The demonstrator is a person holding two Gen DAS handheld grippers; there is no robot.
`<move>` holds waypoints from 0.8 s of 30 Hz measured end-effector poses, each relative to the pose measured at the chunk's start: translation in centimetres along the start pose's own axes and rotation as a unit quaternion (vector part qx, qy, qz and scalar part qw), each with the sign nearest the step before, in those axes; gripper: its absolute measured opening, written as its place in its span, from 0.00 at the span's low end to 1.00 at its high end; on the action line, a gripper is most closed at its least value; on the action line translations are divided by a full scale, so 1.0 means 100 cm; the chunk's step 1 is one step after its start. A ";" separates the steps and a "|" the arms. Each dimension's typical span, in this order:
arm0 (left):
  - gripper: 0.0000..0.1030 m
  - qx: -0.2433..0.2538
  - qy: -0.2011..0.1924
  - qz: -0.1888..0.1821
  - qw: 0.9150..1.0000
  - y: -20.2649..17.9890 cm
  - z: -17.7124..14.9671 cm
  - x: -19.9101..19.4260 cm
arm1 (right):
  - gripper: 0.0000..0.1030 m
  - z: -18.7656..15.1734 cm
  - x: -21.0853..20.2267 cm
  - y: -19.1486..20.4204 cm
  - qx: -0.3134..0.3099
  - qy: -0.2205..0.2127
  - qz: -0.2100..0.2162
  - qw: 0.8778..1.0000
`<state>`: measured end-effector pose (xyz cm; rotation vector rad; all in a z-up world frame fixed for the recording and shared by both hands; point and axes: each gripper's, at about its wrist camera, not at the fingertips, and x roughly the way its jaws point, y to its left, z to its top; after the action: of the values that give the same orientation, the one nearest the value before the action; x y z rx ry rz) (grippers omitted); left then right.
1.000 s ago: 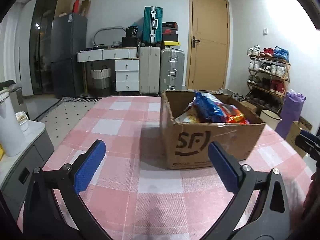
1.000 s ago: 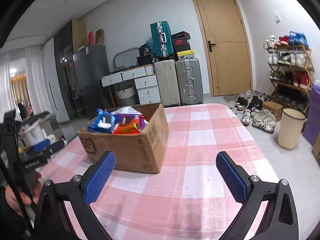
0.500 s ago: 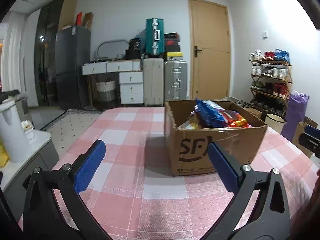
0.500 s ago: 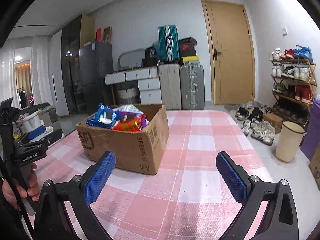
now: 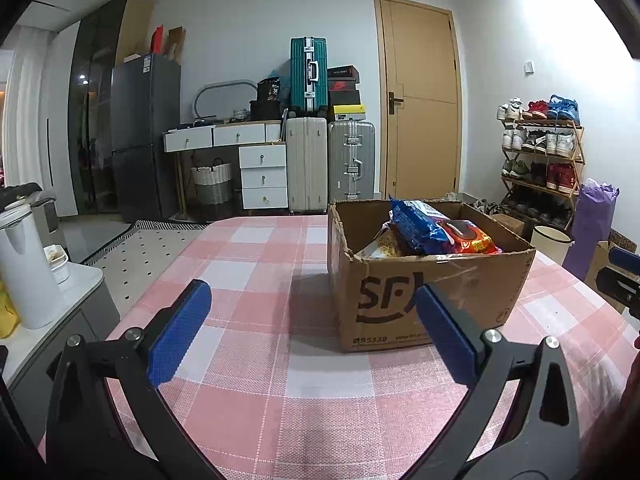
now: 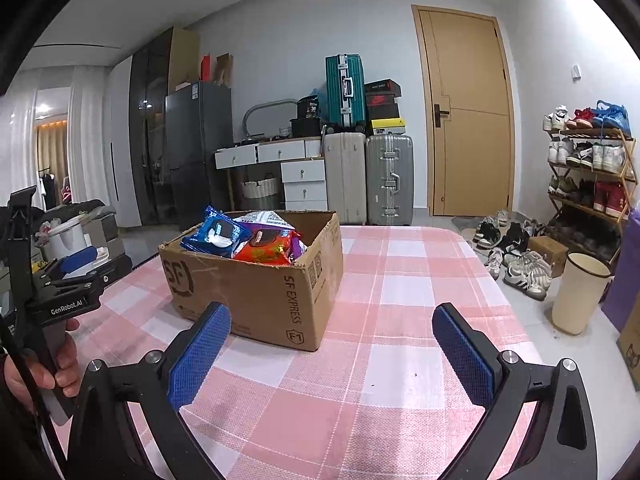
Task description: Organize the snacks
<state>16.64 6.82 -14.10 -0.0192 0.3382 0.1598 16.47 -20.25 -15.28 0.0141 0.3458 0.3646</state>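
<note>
- Now we see the blue cookie packet (image 6: 218, 233) and orange snack packet (image 6: 265, 249) heaped in the open brown cardboard box (image 5: 432, 296).
- We find that box on the pink-and-white checked tablecloth (image 5: 256, 344).
- Near the box, our left gripper (image 5: 312, 332) hangs with jaws spread, empty.
- Our right gripper (image 6: 330, 356) is likewise wide apart, holding nothing, beside the box.

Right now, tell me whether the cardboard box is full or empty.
Full: snack packets pile above the cardboard box rim, its top open.
</note>
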 end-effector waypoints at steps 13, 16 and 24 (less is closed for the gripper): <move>0.99 0.000 0.000 0.001 1.000 0.001 0.000 -0.001 | 1.00 0.000 0.000 0.000 0.000 0.000 0.000 1.000; 0.99 0.000 0.000 0.001 1.000 0.001 0.000 -0.001 | 1.00 0.000 0.000 0.000 0.000 0.000 0.000 1.000; 0.99 0.000 0.000 0.001 1.000 0.001 0.000 -0.001 | 1.00 -0.001 0.001 -0.001 0.000 0.000 0.000 1.000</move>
<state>16.49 6.92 -14.08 -0.0183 0.3381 0.1611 16.56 -20.31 -15.38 0.0146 0.3458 0.3646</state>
